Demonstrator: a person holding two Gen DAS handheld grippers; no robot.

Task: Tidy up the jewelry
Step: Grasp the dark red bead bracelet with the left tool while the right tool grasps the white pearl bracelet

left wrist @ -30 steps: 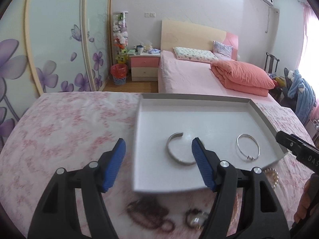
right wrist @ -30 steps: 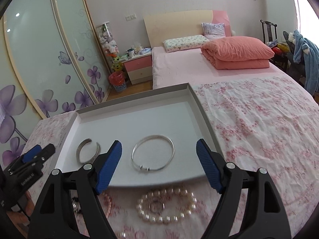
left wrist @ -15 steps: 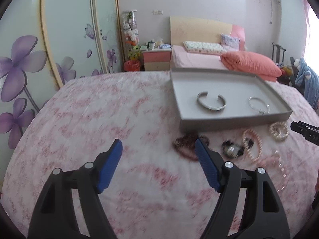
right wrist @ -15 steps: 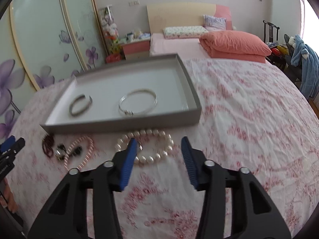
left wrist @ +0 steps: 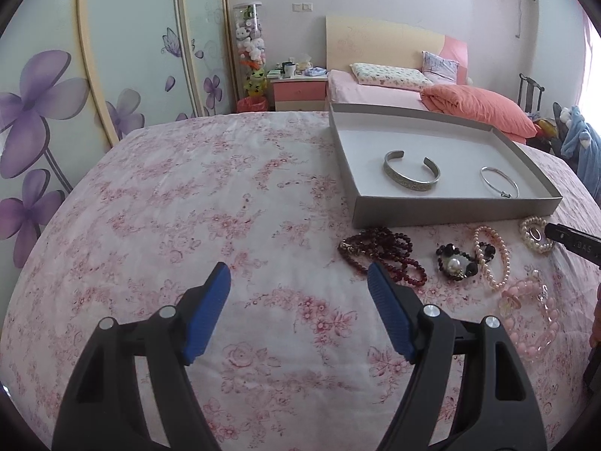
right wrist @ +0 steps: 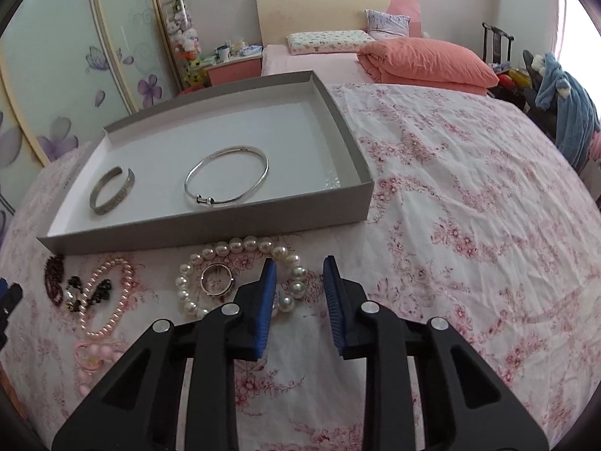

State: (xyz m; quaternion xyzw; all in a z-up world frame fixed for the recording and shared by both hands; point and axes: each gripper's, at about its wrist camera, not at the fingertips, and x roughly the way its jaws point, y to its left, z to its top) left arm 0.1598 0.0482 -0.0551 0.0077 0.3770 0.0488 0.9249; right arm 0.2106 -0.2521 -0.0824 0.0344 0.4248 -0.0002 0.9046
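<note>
A grey tray (right wrist: pixel 210 233) on the floral bedspread holds a silver cuff (right wrist: pixel 112 191) and a thin silver bangle (right wrist: pixel 227 180). In front of it lie a white pearl bracelet (right wrist: pixel 233 246) with a silver ring (right wrist: pixel 217 280) inside it, a pink pearl bracelet (right wrist: pixel 109 297), a black-and-pearl piece (left wrist: pixel 454 265), dark red beads (left wrist: pixel 383 251) and a chunky pink bracelet (left wrist: pixel 533 308). My right gripper (right wrist: pixel 299 263) hovers over the white pearl bracelet's right side. Its jaws are closing, with a few pearls in the narrow gap and no pad touching them. My left gripper (left wrist: pixel 298 274) stands open over bare bedspread, left of the red beads.
A second bed with an orange duvet (right wrist: pixel 424 58) and pillows stands behind. Flower-painted wardrobe doors (left wrist: pixel 94 75) run along the left, and a pink nightstand (left wrist: pixel 298 92) is at the back. A chair draped with blue clothing (right wrist: pixel 571 105) is at the right.
Both grippers drew back from over the tray to the bedspread in front of it. The right one sank toward the white pearl bracelet and its jaws narrowed. The left stayed open.
</note>
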